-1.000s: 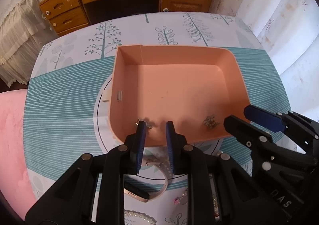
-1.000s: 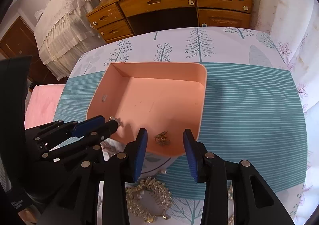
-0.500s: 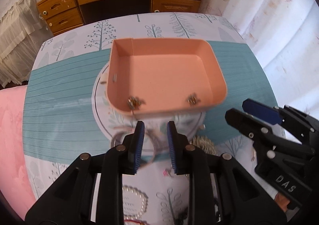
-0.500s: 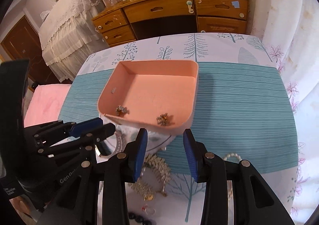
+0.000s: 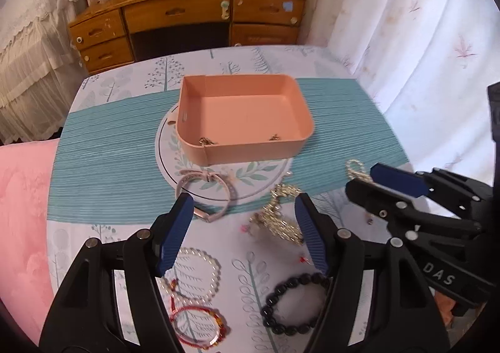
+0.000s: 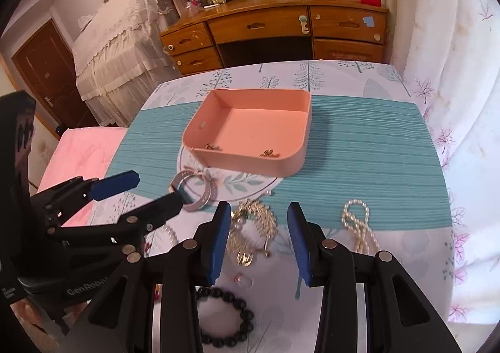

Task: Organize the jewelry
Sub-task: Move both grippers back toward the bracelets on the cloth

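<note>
A pink open box (image 5: 247, 109) (image 6: 250, 131) sits mid-table with two small gold pieces (image 5: 206, 142) (image 5: 274, 137) against its near wall. In front of it lie a pale watch (image 5: 203, 190), a gold chain necklace (image 5: 281, 212) (image 6: 253, 228), a white pearl bracelet (image 5: 195, 271), a black bead bracelet (image 5: 293, 303) (image 6: 225, 318), a red bracelet (image 5: 197, 325) and a pearl string (image 6: 359, 225). My left gripper (image 5: 242, 231) is open and empty above the jewelry. My right gripper (image 6: 257, 243) is open and empty over the gold necklace.
The round table has a teal striped runner (image 5: 106, 159) and a tree-print cloth. A pink cushion (image 5: 22, 212) lies at the left. A wooden desk with drawers (image 5: 193, 22) stands behind, and a white curtain (image 5: 406, 25) hangs at the right.
Both grippers pulled back from the box toward the table's near edge, bringing the loose jewelry into view. The left gripper's jaws opened wide. The two gold pieces stay in the box.
</note>
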